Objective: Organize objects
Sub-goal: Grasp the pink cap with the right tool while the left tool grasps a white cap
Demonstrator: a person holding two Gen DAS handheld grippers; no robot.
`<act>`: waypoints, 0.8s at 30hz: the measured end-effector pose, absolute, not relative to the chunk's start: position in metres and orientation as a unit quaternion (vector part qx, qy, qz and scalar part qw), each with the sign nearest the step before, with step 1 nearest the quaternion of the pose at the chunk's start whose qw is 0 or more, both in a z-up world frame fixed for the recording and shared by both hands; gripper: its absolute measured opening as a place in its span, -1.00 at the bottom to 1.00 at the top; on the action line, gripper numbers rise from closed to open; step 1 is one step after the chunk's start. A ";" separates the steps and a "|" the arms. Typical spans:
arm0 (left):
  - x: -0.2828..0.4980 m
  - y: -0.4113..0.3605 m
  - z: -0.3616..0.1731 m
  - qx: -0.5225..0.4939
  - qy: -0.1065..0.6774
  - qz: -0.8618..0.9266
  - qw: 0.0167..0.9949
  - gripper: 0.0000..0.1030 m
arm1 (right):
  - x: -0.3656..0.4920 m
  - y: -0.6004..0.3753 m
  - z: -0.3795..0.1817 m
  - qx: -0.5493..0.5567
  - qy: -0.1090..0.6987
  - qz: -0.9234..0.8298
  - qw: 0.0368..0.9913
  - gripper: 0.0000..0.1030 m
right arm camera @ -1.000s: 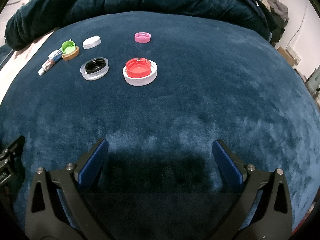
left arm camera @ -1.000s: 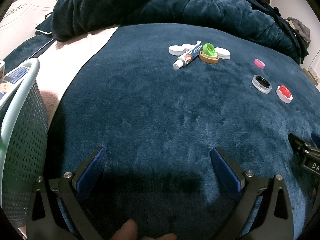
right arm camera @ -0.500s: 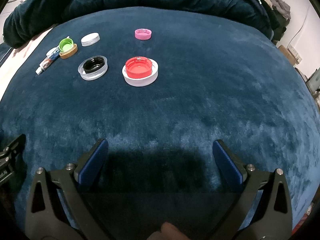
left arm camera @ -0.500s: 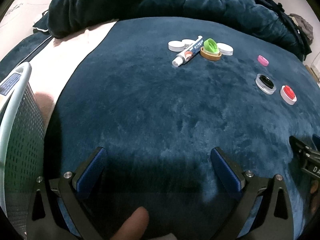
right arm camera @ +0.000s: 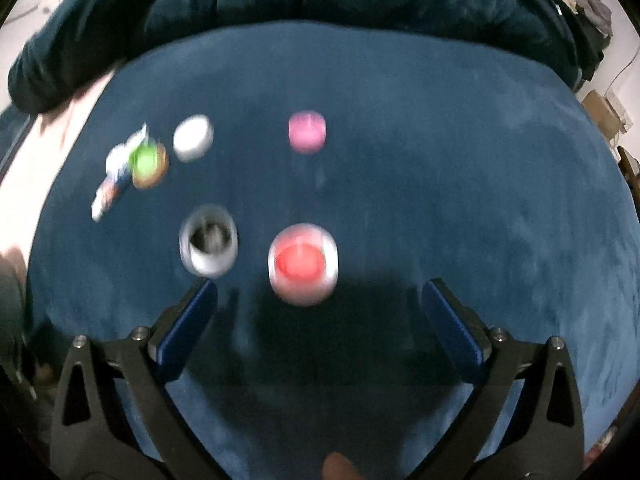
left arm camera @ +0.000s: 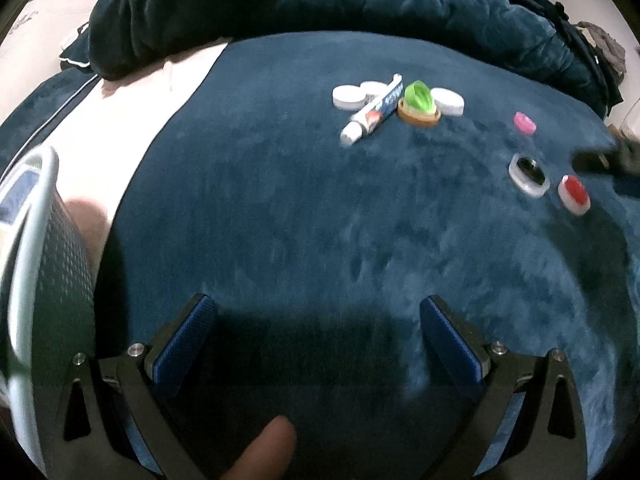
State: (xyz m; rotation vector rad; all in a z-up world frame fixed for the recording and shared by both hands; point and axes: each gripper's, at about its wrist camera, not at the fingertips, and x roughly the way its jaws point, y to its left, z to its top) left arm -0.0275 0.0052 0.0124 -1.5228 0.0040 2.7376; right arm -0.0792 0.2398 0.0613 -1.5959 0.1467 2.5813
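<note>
Several bottle caps lie on a dark blue blanket. A red cap in a white ring [right arm camera: 303, 264] sits just ahead of my open, empty right gripper [right arm camera: 320, 300]. A black cap in a clear ring [right arm camera: 209, 240] lies left of it, a pink cap [right arm camera: 307, 131] farther back. The right view is motion-blurred. In the left wrist view a toothpaste tube [left arm camera: 372, 116], a green cap on a tan ring [left arm camera: 418, 105] and white caps [left arm camera: 348, 97] lie far ahead. My left gripper [left arm camera: 316, 320] is open and empty over bare blanket. The right gripper's tip [left arm camera: 600, 160] shows near the red cap [left arm camera: 574, 194].
A pale perforated basket [left arm camera: 36, 248] stands at the left edge of the left wrist view. A bunched dark blue duvet [left arm camera: 360, 4] lies along the back. A pink sheet [left arm camera: 132, 120] borders the blanket on the left.
My right gripper has moved forward fast toward the red cap, which now sits close between its fingers. My left gripper has shifted slightly.
</note>
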 end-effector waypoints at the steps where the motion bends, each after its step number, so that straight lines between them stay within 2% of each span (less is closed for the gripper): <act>1: -0.030 0.006 0.016 -0.483 -0.001 0.876 0.007 0.99 | -0.089 0.239 0.062 -0.519 0.053 0.852 0.049 0.99; 8: -0.048 0.011 0.037 -0.459 -0.008 0.888 0.018 0.99 | -0.151 0.249 0.046 -0.515 0.054 0.854 0.046 0.95; 10: -0.054 0.011 0.040 -0.460 -0.014 0.888 0.016 0.99 | -0.162 0.250 0.037 -0.526 0.051 0.847 0.047 0.71; 11: -0.056 0.012 0.041 -0.461 -0.016 0.887 0.016 0.99 | -0.167 0.248 0.032 -0.537 0.050 0.841 0.044 0.66; 14: -0.062 0.016 0.042 -0.463 -0.016 0.886 0.016 0.99 | -0.172 0.246 0.019 -0.550 0.036 0.834 0.031 0.23; 15: -0.064 0.018 0.041 -0.464 -0.017 0.885 0.017 0.99 | -0.168 0.245 0.021 -0.542 0.032 0.840 0.021 -0.08; 16: -0.067 0.020 0.041 -0.464 -0.019 0.885 0.019 0.99 | -0.163 0.245 0.022 -0.539 0.034 0.841 0.015 -0.30; 17: -0.070 0.023 0.042 -0.464 -0.021 0.885 0.023 0.99 | -0.157 0.246 0.026 -0.538 0.042 0.842 0.005 -0.41; 24: -0.131 0.066 0.073 -0.429 0.011 0.900 0.078 0.99 | -0.100 0.243 0.071 -0.529 0.055 0.846 -0.036 -0.41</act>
